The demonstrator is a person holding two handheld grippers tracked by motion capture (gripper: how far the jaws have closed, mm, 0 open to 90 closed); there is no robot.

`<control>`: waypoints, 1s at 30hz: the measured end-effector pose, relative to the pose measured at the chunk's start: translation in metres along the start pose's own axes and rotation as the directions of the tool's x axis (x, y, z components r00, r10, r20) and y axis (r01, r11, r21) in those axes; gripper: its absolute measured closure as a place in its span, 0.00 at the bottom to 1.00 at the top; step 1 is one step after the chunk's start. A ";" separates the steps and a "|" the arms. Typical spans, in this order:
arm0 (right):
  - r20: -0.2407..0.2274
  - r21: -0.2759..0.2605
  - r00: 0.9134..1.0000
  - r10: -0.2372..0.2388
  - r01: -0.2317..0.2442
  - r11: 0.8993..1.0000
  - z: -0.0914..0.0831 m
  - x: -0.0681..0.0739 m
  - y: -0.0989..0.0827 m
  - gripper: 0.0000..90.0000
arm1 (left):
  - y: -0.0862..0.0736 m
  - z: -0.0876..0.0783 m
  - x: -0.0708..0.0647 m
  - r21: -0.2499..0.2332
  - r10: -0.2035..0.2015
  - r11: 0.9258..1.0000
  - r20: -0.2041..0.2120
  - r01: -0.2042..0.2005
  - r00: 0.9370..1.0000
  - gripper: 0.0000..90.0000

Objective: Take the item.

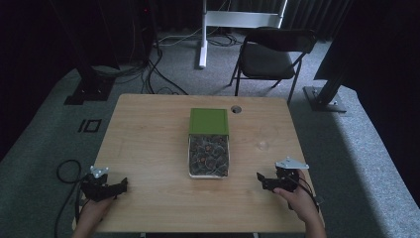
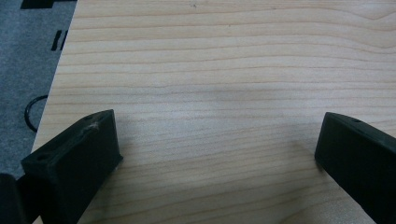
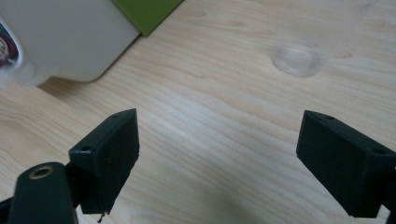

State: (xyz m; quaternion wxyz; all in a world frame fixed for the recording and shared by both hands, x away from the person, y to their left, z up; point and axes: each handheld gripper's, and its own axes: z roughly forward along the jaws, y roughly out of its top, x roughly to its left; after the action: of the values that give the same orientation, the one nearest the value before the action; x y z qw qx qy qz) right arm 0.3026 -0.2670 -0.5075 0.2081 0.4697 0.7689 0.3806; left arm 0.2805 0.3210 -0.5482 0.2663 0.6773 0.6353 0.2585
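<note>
grippers first: we've got the left gripper (image 1: 120,186) parked near the front-left corner of the light wooden table (image 1: 148,139) and the right gripper (image 1: 261,179) near the front-right, both resting low over bare wood. in the left gripper view the left gripper (image 2: 217,140) has its jaws spread wide with nothing but wood grain between them. same story in the right gripper view, where the right gripper (image 3: 217,144) is wide open and holds nothing.

the thing we're after is the white rectangular box with the dark patterned inside (image 1: 208,156), sitting in the middle of the table with its flat green lid (image 1: 209,121) touching its far end. the box's long axis runs away from us, front to back, so each gripper would meet one of its long sides.

relation that matters: the box lies inward and a bit forward of both grippers, to the right of the left one and to the left of the right one. we'd say the right gripper is the nearer one, and its own view already catches the white box wall (image 3: 65,42) and a green lid corner (image 3: 147,14) off to the upper left of its jaws.

count: one box, one lid, two grippers, one faint clear round mark or cap on the wood (image 3: 299,59) (can't tell which), and one black folding chair (image 1: 272,54) beyond the table.
</note>
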 end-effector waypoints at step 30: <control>-0.043 -0.097 0.998 -0.049 0.044 0.994 -0.005 0.021 0.057 0.15 | 0.000 0.000 0.000 0.000 0.000 1.000 0.001 0.000 1.000 0.00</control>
State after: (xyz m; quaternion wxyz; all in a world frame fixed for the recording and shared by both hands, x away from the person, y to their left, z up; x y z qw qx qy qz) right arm 0.3216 -0.2348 -0.4595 0.2216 0.4323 0.7651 0.4227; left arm 0.2806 0.3210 -0.5482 0.2667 0.6774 0.6351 0.2583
